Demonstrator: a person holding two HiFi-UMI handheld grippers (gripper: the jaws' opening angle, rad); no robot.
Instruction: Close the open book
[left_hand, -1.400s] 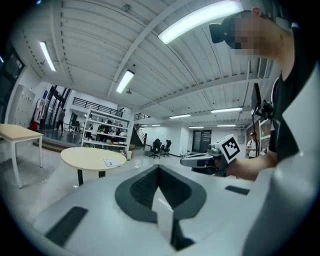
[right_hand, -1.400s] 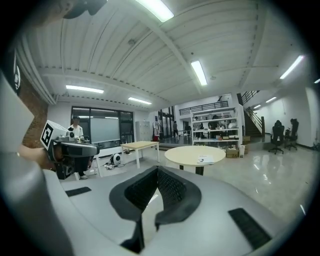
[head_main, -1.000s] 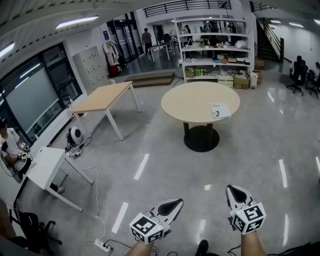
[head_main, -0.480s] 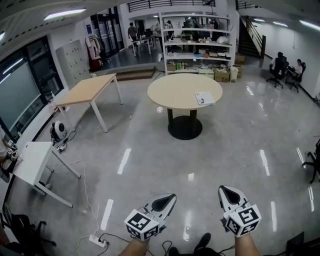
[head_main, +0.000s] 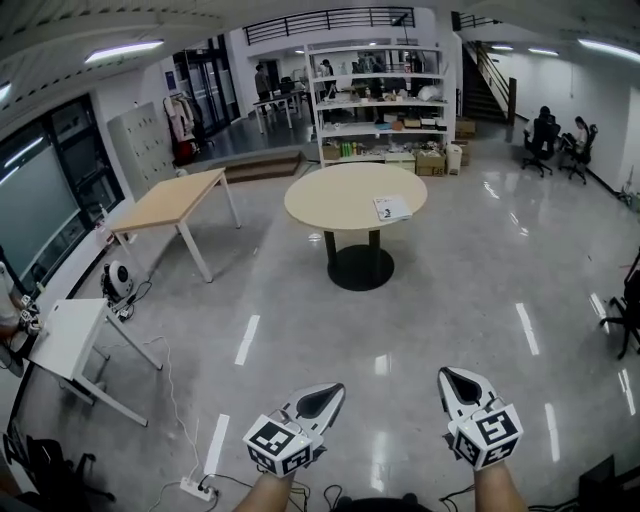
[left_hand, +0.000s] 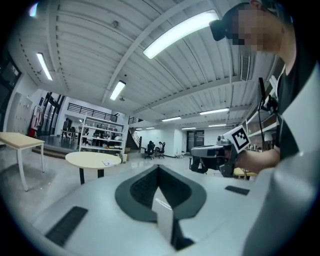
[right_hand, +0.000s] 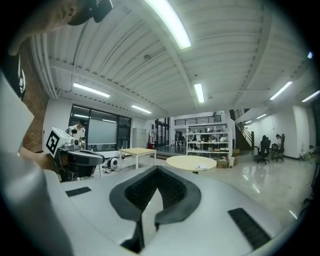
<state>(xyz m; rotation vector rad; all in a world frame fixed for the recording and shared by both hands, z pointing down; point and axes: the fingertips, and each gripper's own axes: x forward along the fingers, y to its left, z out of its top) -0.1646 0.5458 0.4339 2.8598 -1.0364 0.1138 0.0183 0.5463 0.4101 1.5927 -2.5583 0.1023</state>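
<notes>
White-and-black left tongs: jaws pressed together with nothing between them, low in my head view.
White-and-black right tongs: jaws likewise together and empty, beside the left pair.
Glossy grey floor: a wide stretch lies between both tongs and the table.
Round pale wooden table on a black pedestal: ahead, well apart from the tongs.
White-paged book: lies flat near the table's right edge, too small for me to tell open from closed.
Progress: I judge the book out of reach of both tongs. Whether closing remains, I cannot settle.
</notes>
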